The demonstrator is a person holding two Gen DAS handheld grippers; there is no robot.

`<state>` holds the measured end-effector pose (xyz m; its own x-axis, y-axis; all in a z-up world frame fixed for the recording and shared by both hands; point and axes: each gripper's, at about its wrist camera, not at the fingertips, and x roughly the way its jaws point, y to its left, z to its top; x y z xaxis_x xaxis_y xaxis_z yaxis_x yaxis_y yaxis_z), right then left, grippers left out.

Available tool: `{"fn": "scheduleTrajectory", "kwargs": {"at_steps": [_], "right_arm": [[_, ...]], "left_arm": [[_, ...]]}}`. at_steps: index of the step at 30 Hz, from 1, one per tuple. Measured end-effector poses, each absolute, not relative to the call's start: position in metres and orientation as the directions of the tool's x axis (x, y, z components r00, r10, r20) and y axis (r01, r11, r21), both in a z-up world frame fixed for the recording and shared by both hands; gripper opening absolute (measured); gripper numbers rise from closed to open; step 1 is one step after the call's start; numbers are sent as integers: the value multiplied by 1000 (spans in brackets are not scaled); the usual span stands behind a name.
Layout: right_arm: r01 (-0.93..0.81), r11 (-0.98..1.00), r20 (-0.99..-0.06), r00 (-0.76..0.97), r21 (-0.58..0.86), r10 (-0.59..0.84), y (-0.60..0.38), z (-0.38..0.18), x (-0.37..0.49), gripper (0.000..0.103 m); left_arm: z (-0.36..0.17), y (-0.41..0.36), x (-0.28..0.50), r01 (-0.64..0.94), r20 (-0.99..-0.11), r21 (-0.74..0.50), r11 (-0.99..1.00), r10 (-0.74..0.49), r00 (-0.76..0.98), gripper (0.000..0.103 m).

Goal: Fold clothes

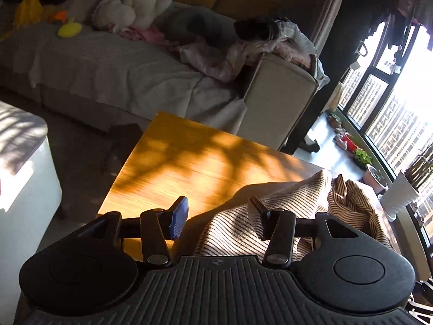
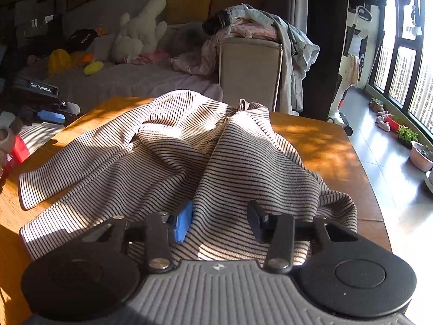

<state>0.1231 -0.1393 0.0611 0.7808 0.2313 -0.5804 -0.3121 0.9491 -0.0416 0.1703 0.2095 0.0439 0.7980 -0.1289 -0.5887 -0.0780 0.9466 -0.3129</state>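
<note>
A striped top, cream with thin dark lines, lies crumpled on a wooden table. It bunches into a raised ridge near the middle, with a small loop sticking up at the far end, and one sleeve spreads flat toward the left edge of the table. Sunlight and leaf shadows fall across it.

The right gripper sits over the near hem of the top with its jaws spread wide, cloth lying between and under the fingers; nothing is pinched. The left gripper is also wide apart, above the table's left part, its right finger against the edge of the same top and its blue-padded left finger over bare wood.

In the right wrist view, the left gripper's body at far left carries white lettering reading "GenRobot.AI". A dark bag on the sofa has writing too small to read.

Bare table stays open to the right of the top and along the far left corner. A white stuffed toy sits on the sofa beyond.
</note>
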Motion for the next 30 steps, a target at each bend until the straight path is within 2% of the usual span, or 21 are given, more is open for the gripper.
{"fn": "scheduleTrajectory", "kwargs": {"at_steps": [1,5,6,11,18,21,25,28,29,30], "right_arm": [[-309,949,-567,792,-56,225,-139,66,127,41],[-313,945,-539,815,-99,213,-137,75,145,42],[-322,941,-540,813,-106,217,-135,73,151,43],[-419,906,-608,736,-64,297,-114,39,185,47],[-623,775,-648,636,-109,420,-121,33,126,51],[-589,793,-649,666,-157,367,-135,42,118,50],[-451,877,-548,781,-163,300,-146,72,121,48],[-400,881,-503,832,-251,235,-128,80,128,49],[-393,877,-510,833,-277,213,-119,76,134,53],[-394,871,-527,827,-293,197,-112,71,140,55]], "left_arm": [[49,204,169,-56,-578,-300,952,-135,805,62],[57,163,171,82,-547,-215,973,-189,816,92],[57,150,172,122,-545,-185,975,-205,813,94],[47,99,198,182,-567,-62,981,-185,803,94],[34,74,227,238,-609,-15,971,-198,768,95],[19,66,233,254,-648,0,967,-193,737,93],[6,67,235,246,-671,11,969,-175,721,93],[4,72,235,243,-681,6,970,-173,711,85],[2,73,236,250,-685,4,968,-180,706,66],[0,74,236,266,-694,5,964,-188,695,35]]}}
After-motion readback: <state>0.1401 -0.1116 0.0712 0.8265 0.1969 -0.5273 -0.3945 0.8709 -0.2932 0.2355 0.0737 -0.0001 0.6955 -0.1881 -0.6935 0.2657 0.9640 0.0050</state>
